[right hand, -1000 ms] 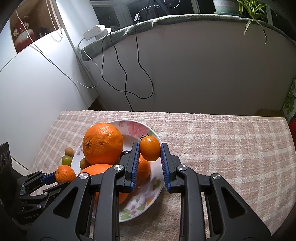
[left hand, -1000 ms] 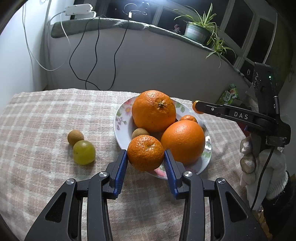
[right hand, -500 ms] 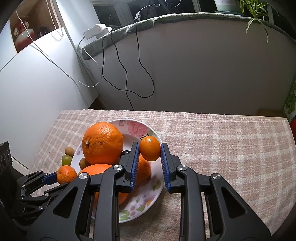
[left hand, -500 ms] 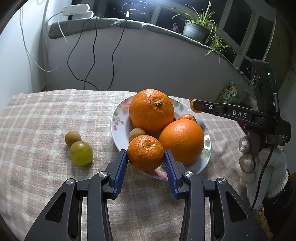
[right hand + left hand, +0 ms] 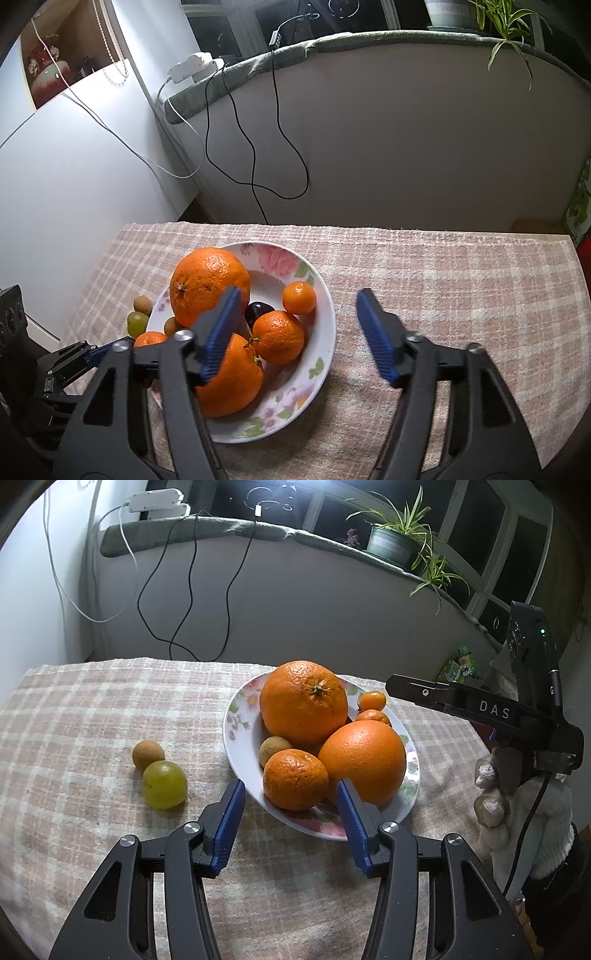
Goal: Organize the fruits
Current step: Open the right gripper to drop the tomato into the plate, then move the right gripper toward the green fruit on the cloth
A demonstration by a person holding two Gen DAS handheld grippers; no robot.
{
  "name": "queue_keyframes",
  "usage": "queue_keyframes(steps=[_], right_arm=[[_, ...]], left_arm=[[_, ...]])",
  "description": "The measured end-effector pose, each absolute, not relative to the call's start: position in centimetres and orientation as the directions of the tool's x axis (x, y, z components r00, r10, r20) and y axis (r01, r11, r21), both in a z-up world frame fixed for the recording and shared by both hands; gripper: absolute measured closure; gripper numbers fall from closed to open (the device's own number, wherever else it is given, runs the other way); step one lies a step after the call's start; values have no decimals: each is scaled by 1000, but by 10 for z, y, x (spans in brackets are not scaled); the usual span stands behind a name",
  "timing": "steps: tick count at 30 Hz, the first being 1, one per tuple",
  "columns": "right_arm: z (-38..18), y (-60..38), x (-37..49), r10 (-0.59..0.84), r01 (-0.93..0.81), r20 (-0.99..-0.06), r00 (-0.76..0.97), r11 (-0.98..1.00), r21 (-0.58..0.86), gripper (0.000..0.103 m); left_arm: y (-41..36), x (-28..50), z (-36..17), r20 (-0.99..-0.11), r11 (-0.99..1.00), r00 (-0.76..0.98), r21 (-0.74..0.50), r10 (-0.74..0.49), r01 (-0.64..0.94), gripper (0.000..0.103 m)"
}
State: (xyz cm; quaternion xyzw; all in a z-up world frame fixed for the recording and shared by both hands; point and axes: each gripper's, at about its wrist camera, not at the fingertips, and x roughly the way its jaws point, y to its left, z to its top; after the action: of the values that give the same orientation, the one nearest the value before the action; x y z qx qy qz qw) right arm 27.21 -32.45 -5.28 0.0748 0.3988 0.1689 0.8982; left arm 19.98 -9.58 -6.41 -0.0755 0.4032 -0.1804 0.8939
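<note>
A flowered white plate (image 5: 236,738) (image 5: 325,332) holds two big oranges (image 5: 303,701) (image 5: 364,760), several mandarins and a brown longan (image 5: 273,747). My left gripper (image 5: 291,812) is open just in front of a mandarin (image 5: 295,779) that rests at the plate's near rim. My right gripper (image 5: 295,325) is open above the plate's right side; a small mandarin (image 5: 299,297) lies in the plate beyond it. A green grape (image 5: 164,784) and a longan (image 5: 147,755) lie on the cloth left of the plate.
A checked pink cloth (image 5: 92,709) covers the table. A grey wall with hanging black cables (image 5: 184,590) stands behind. A potted plant (image 5: 391,546) sits on the ledge. The right gripper's body (image 5: 480,709) reaches in from the right in the left wrist view.
Both grippers opened. The left let its mandarin go at the plate's near rim; the right let its small mandarin go into the plate. Both pulled back a little.
</note>
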Motion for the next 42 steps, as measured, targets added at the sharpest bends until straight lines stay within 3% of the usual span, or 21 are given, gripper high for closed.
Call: queue_keyframes(steps=[10, 13, 16, 20, 23, 42], right_arm=[[-48, -325, 267, 365, -240, -683, 633, 931, 275, 32], [-47, -325, 265, 362, -240, -683, 634, 932, 271, 31], [-45, -325, 264, 358, -237, -681, 639, 934, 268, 19], [-40, -324, 259, 356, -232, -672, 649, 934, 270, 18], [-36, -323, 255, 356, -229, -666, 656, 934, 274, 9], [-17, -289, 215, 408, -304, -632, 658, 913, 273, 9]], left_arm=[[-96, 194, -57, -685, 923, 619, -277, -384, 266, 52], [-94, 192, -55, -681, 922, 623, -279, -386, 266, 46], [-92, 190, -53, -674, 921, 628, -284, -389, 266, 41], [-88, 187, -50, -666, 923, 640, -281, -384, 262, 33], [-85, 185, -49, -665, 924, 643, -279, -381, 260, 28], [-41, 168, -44, -644, 934, 680, -294, -352, 205, 27]])
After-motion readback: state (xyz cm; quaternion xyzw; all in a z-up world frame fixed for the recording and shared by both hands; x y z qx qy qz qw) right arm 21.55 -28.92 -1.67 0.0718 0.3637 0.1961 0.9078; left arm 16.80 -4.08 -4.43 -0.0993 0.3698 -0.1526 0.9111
